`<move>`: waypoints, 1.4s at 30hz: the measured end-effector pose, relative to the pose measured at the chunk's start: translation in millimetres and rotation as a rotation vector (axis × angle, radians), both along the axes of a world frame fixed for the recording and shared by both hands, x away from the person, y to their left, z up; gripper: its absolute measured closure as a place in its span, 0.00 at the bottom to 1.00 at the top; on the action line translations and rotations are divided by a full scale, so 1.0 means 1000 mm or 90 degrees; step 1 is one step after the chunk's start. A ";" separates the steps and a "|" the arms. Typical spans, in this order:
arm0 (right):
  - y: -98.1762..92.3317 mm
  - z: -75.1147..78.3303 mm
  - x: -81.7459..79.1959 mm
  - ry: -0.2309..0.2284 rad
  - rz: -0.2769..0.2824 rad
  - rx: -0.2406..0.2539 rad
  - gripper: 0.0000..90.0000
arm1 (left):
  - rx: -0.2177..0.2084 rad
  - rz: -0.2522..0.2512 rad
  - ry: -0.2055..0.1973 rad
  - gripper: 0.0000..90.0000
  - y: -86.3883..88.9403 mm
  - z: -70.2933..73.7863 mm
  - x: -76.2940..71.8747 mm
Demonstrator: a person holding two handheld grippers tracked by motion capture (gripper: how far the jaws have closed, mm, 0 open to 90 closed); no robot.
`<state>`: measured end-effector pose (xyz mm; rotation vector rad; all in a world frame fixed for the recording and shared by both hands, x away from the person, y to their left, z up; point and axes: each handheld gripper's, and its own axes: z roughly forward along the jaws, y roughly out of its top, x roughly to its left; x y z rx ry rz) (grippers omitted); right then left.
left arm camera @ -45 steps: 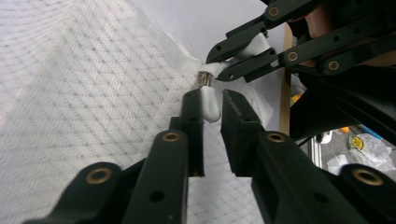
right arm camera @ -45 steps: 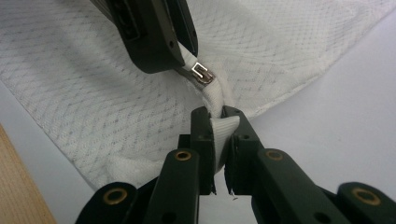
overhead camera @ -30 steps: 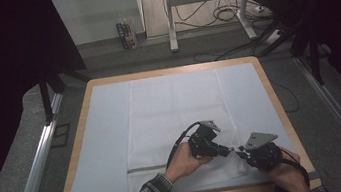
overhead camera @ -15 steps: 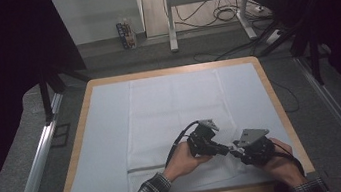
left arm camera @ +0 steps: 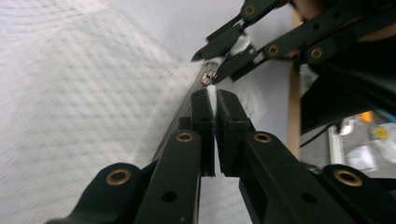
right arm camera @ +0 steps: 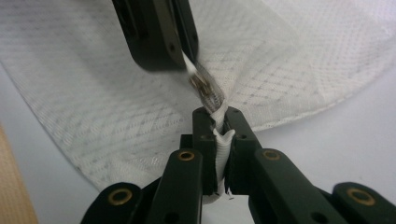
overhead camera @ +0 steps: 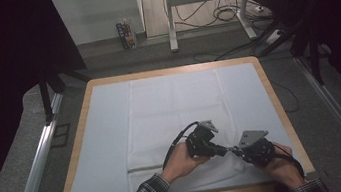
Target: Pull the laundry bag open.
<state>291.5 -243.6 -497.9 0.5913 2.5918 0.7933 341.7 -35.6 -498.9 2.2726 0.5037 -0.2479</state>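
Near the worktop's (overhead camera: 89, 102) front edge, right of centre, my left gripper (left arm camera: 211, 100) has its fingers clenched on a white cloth (overhead camera: 175, 110) fold by a small, blurry zipper pull (left arm camera: 208, 77). My right gripper (right arm camera: 219, 122), just closing, pinches the same bunched seam; the cloth inside both grips is hidden.

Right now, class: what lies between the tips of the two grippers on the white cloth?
A small metal zipper slider on the white cloth, as the right gripper view shows. The left gripper and the right gripper each pinch the cloth beside it.
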 end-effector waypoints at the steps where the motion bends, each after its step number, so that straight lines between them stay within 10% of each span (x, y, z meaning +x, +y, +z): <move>1: -0.001 -0.001 0.000 0.003 -0.005 0.002 0.94 | -0.002 0.001 0.003 0.97 0.002 -0.001 0.000; 42: -0.002 -0.002 -0.001 0.015 -0.016 0.007 0.94 | 0.012 0.032 -0.005 0.97 0.031 -0.003 -0.005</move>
